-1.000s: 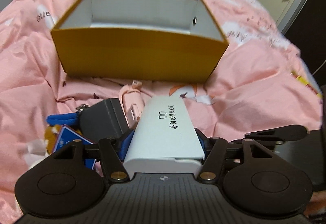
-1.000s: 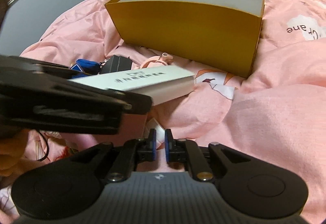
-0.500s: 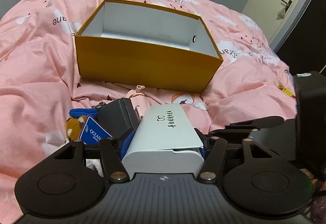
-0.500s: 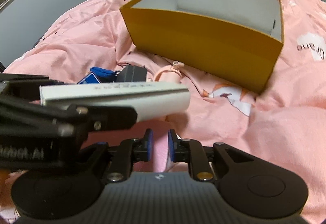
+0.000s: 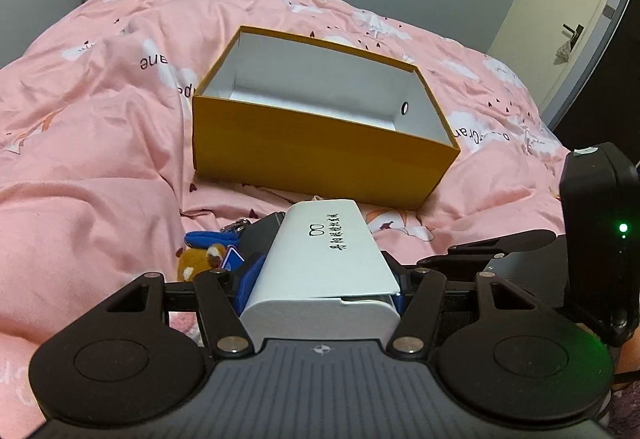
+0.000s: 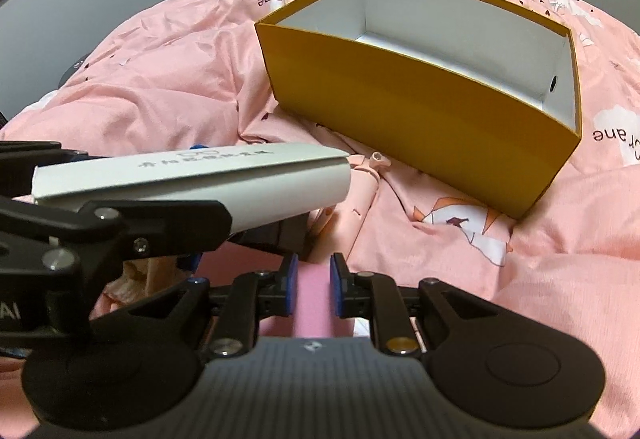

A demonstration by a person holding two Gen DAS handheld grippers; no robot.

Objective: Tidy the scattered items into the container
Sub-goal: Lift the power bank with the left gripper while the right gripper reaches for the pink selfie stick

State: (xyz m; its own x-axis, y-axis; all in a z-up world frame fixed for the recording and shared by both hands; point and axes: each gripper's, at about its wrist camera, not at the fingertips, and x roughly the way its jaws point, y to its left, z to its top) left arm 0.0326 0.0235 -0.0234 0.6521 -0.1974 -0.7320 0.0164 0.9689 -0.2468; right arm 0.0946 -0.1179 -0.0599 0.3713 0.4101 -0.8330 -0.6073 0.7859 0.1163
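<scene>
My left gripper [image 5: 320,279] is shut on a long white box [image 5: 324,251] with black lettering, held in the air short of the yellow open-top box [image 5: 320,155]. The yellow box has a white inside that looks empty. In the right wrist view the white box [image 6: 192,175] and the left gripper's fingers [image 6: 132,227] show at the left. My right gripper [image 6: 312,287] is shut on a flat pink item [image 6: 312,303]. The yellow box [image 6: 420,119] lies ahead to its right.
On the pink duvet [image 5: 88,167] under the white box lie a black case [image 5: 260,235], a blue strap with a plush keyring [image 5: 204,247] and a pink handled item [image 6: 360,191]. A door [image 5: 560,19] stands at the far right.
Both grippers have risen with their items. The left one pulled back, so the yellow box looks farther off. More of the box's inside shows.
</scene>
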